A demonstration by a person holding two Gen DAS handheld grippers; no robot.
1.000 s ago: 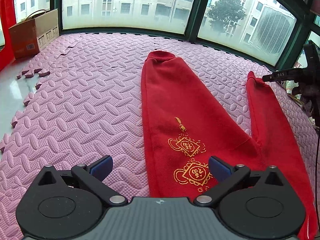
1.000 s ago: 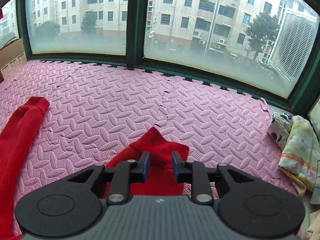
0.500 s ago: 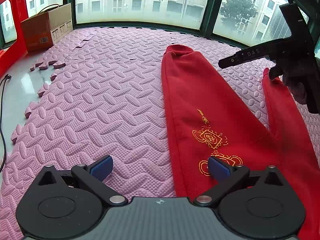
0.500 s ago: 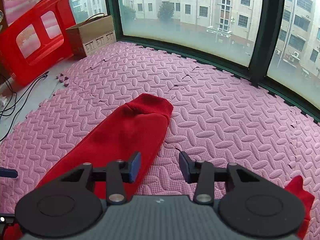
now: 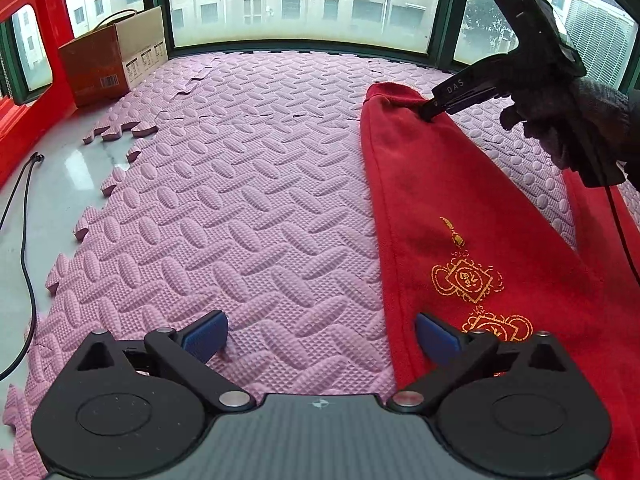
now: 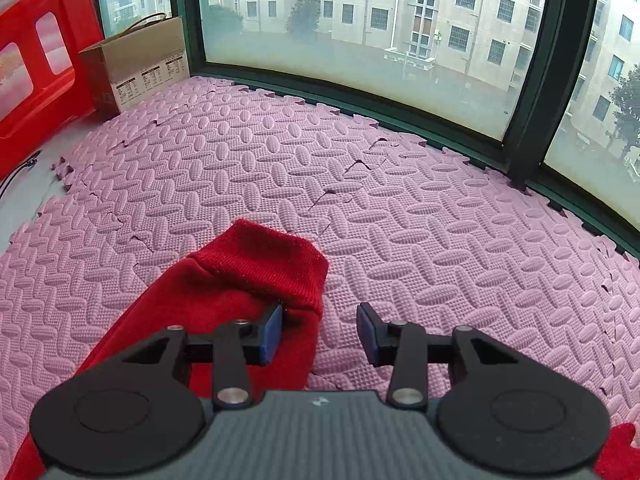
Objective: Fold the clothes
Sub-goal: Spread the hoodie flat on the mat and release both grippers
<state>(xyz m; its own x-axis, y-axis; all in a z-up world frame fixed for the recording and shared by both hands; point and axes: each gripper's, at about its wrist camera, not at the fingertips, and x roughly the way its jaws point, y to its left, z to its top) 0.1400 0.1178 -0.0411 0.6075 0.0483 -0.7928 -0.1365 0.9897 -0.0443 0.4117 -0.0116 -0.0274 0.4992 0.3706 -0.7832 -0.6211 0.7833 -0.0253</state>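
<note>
From my left wrist camera, my left hand-held gripper hangs low over the pink foam mat with its jaws spread wide and nothing between them; its right finger sits above the near edge of the red trousers, which stretch ahead and to the right, gold embroidery just beyond that finger; far ahead on the right, my gloved right hand brings the other tool's tips down onto the cuff of the trouser leg; a cardboard box stands far ahead-left by the window.

From my right wrist camera, my right hand-held gripper is open; its left finger rests on the ribbed cuff directly ahead, its right finger over bare mat; the cuff's right edge lies between the jaws, not pinched.
</note>
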